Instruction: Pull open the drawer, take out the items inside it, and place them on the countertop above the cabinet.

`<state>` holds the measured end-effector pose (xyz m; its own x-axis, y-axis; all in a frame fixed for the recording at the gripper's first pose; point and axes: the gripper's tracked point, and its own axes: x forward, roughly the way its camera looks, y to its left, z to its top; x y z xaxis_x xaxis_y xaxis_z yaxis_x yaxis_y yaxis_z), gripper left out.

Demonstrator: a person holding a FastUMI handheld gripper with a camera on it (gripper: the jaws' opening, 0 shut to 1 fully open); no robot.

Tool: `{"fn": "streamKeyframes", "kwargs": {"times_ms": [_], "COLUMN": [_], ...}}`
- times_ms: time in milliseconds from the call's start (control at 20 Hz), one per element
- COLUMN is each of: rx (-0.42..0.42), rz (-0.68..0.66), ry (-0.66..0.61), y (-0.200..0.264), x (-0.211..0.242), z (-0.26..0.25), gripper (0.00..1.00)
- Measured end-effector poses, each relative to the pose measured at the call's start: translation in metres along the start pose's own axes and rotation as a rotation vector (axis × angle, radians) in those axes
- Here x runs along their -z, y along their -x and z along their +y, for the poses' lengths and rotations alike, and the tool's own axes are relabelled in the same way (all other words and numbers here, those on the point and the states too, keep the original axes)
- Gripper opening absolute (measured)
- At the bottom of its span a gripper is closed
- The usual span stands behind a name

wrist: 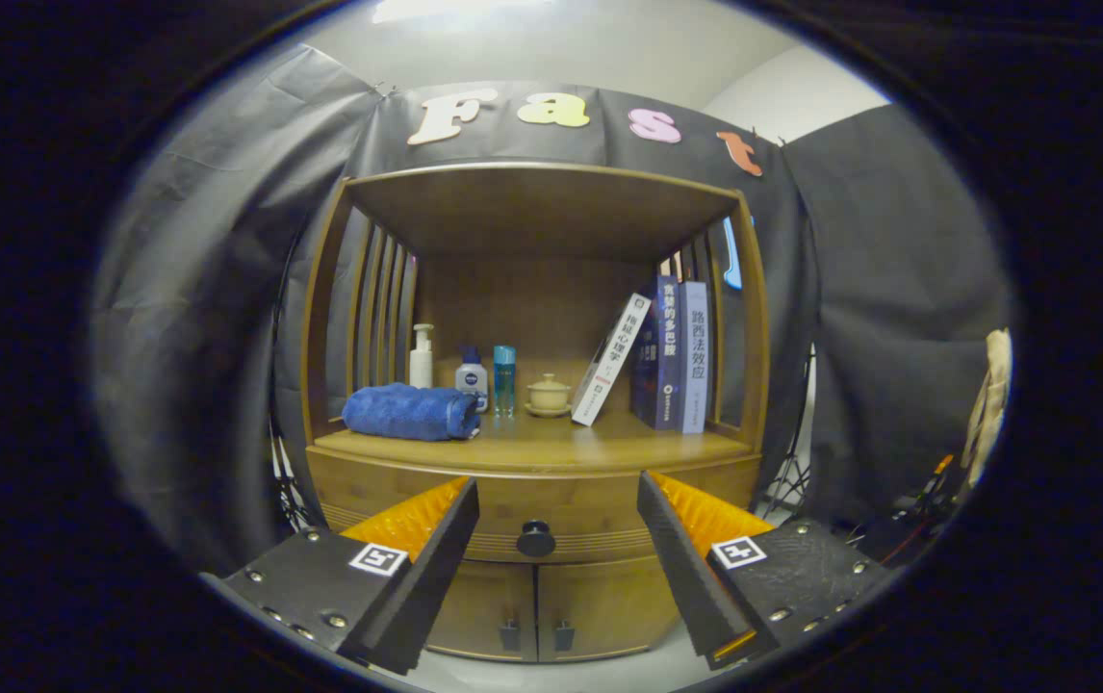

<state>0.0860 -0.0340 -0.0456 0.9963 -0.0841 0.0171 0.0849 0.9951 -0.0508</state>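
Observation:
A wooden cabinet stands ahead of me with a shut drawer [532,515] under its countertop [551,445]. The drawer's round dark knob [535,538] lies between and beyond my fingers. My gripper [551,558] is open, holds nothing, and is some way short of the knob. What is inside the drawer is hidden.
On the countertop lie a folded blue towel [409,412], a white pump bottle [422,358], two small bottles [488,379], a lidded cup on a saucer [549,395] and several books [667,356] at the right. Two small doors [537,606] sit below the drawer. A stand and cables [908,500] are at the right.

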Motion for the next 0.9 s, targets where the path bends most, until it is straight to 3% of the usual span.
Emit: {"fn": "streamKeyframes", "kwargs": {"times_ms": [250, 700, 900], "rx": [-0.065, -0.034, -0.023], "rz": [0.045, 0.116, 0.103], "ry": [0.074, 0.043, 0.012], "y": [-0.050, -0.091, -0.093], "x": [0.042, 0.098, 0.096], "z": [0.012, 0.010, 0.007], "gripper": [0.99, 0.99, 0.99]}}
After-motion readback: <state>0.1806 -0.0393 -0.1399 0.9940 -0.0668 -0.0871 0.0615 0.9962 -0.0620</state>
